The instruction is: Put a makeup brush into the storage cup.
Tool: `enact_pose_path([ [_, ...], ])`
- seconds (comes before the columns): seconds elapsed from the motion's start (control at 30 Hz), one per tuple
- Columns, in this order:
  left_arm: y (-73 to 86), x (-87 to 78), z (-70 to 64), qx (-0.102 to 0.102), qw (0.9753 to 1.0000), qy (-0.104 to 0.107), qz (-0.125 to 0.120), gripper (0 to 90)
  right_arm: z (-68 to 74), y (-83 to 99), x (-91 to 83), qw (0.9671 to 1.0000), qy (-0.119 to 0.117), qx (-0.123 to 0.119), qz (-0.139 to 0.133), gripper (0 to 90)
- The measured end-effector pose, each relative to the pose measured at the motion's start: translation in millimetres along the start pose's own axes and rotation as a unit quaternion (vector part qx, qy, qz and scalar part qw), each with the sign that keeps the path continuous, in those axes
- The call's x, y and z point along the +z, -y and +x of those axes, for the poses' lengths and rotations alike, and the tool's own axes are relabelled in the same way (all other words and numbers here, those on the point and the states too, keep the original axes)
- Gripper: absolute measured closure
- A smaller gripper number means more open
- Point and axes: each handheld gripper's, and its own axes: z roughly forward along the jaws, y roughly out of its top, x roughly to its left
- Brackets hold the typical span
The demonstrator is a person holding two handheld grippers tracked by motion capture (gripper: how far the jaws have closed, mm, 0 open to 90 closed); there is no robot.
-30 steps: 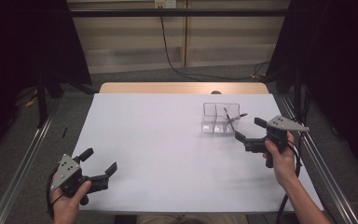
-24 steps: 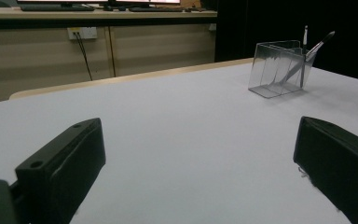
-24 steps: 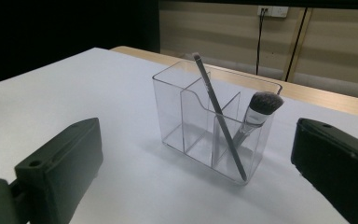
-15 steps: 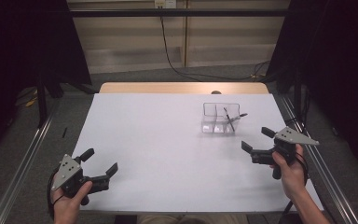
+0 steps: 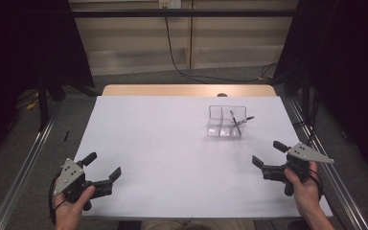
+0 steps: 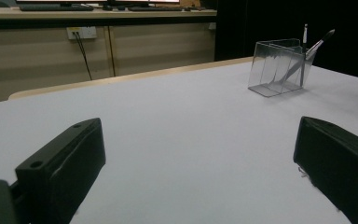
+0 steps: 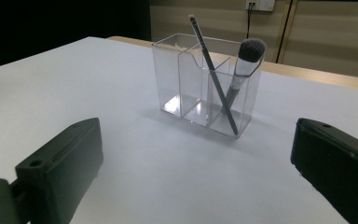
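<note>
Your right claw (image 5: 265, 158) sits released, facing the organizer (image 7: 206, 84) ahead; both brushes (image 7: 242, 70) lean inside, so nothing needs gripping.

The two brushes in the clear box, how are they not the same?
The fluffy brush has a wide, rounded head of bristles; the thin brush is slim, with only a small tip. The thin brush reaches higher than the fluffy brush. They lean opposite ways and cross. Both stand in the same end compartment of the clear box.
</note>
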Motion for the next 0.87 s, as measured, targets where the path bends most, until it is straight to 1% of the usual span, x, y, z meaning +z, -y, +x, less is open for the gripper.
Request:
enact_pose_path([
  [0.17,0.3,0.3,-0.3,0.000,1.0000,0.001,0.000,2.2,3.3,5.0,-5.4,1.0000,0.004,0.001,0.001,1.7],
  [0.27,0.6,0.0,-0.3,0.000,1.0000,0.000,0.002,2.2,5.2,7.7,-11.1,1.0000,0.009,-0.001,-0.002,1.7],
  [0.4,0.6,0.4,-0.2,0.001,1.0000,0.000,0.005,2.2,6.1,11.2,-15.2,0.9999,0.013,0.005,-0.006,1.7],
  [0.43,0.6,0.4,-0.2,0.001,1.0000,0.000,0.005,2.1,6.0,12.0,-15.6,0.9999,0.015,0.001,-0.008,1.7],
  [0.53,0.8,-0.7,0.2,0.001,1.0000,0.001,0.007,2.2,4.6,13.1,-16.7,0.9998,0.016,0.002,-0.013,1.6],
  [0.6,0.8,-1.9,0.0,-0.006,1.0000,0.001,0.002,2.2,1.7,14.7,-18.2,0.9996,0.018,0.006,-0.021,1.4],
  [0.67,0.8,-2.0,0.0,-0.006,1.0000,0.002,0.003,2.1,1.0,15.3,-18.3,0.9995,0.019,0.011,-0.021,1.3],
  [0.73,0.8,-2.3,0.3,-0.003,1.0000,0.001,0.007,2.2,2.0,16.1,-17.6,0.9995,0.020,0.016,-0.020,1.3],
  [0.83,0.8,-1.8,0.9,-0.002,1.0000,-0.001,0.009,2.2,3.9,15.9,-16.1,0.9995,0.016,0.015,-0.022,1.3],
  [0.87,0.7,-1.8,1.5,0.003,0.9999,-0.001,0.014,2.2,3.9,15.9,-16.1,0.9995,0.016,0.015,-0.022,1.3],
])
